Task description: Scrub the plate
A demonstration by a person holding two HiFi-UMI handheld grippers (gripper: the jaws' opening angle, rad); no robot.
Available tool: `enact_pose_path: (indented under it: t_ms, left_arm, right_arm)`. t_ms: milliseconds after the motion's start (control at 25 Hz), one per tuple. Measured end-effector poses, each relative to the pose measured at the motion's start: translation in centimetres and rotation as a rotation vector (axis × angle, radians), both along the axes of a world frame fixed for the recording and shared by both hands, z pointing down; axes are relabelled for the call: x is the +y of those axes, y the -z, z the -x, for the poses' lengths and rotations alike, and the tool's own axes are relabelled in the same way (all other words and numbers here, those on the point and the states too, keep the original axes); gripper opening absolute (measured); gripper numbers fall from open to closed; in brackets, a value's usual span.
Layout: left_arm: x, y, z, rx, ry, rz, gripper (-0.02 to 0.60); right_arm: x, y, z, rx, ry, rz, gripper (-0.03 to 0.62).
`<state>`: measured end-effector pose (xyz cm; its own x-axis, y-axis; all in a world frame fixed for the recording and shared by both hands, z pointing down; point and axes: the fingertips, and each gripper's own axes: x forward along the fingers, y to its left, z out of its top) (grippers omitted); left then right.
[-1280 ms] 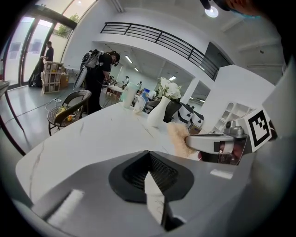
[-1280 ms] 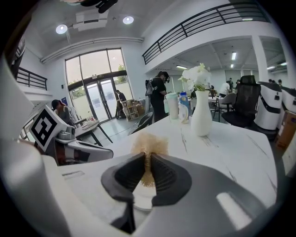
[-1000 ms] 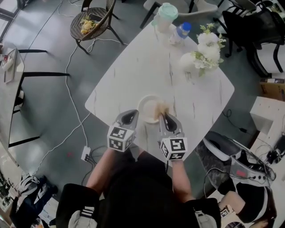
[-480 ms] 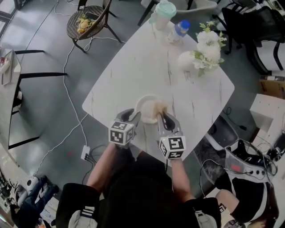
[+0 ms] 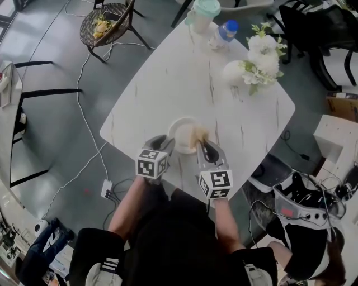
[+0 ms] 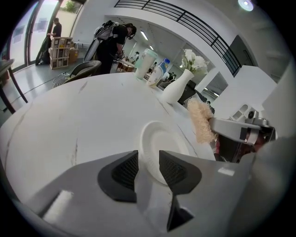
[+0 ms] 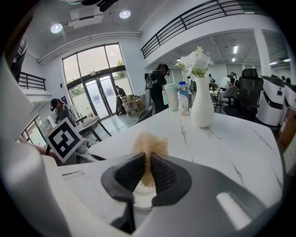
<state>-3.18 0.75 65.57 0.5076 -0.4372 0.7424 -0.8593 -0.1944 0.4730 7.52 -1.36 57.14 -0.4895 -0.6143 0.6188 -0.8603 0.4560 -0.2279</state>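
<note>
A white plate (image 5: pixel 180 133) lies near the front edge of the white table (image 5: pixel 184 72). My left gripper (image 5: pixel 168 142) is at the plate's near left rim. In the left gripper view the plate's (image 6: pixel 163 141) rim lies between the two dark pads of the left gripper (image 6: pixel 148 167), with gaps on both sides; the jaws are opening. My right gripper (image 5: pixel 204 143) is shut on a tan fibrous scrubber (image 5: pixel 199 133) that rests on the plate's right side. In the right gripper view the scrubber (image 7: pixel 149 144) sticks up between the closed pads of the right gripper (image 7: pixel 148 169), over the plate (image 7: pixel 141 198).
A white vase of flowers (image 5: pixel 238 72), a blue-capped bottle (image 5: pixel 225 33) and a pale green cup (image 5: pixel 204 14) stand at the table's far side. A wicker chair (image 5: pixel 109 25) and a cable (image 5: pixel 89 139) are on the floor to the left. The table's edge is just under both grippers.
The left gripper's jaws have parted around the plate's rim and it has shifted slightly. The right gripper stays over the plate with the scrubber.
</note>
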Motion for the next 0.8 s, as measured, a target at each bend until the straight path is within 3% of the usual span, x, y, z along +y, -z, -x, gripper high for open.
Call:
enact_pose_path:
  t_ms: [320,800]
  left_arm:
    - [0.2,-0.7,-0.2,-0.029,-0.012,0.009,0.083]
    - [0.1,-0.6,-0.3,0.023,0.033,-0.006,0.066]
  right_arm:
    - [-0.1,-0.5,0.0,-0.006,0.009,0.007,0.041]
    - [-0.5,-1.7,4.9,0.005,0.122,0.021,0.041]
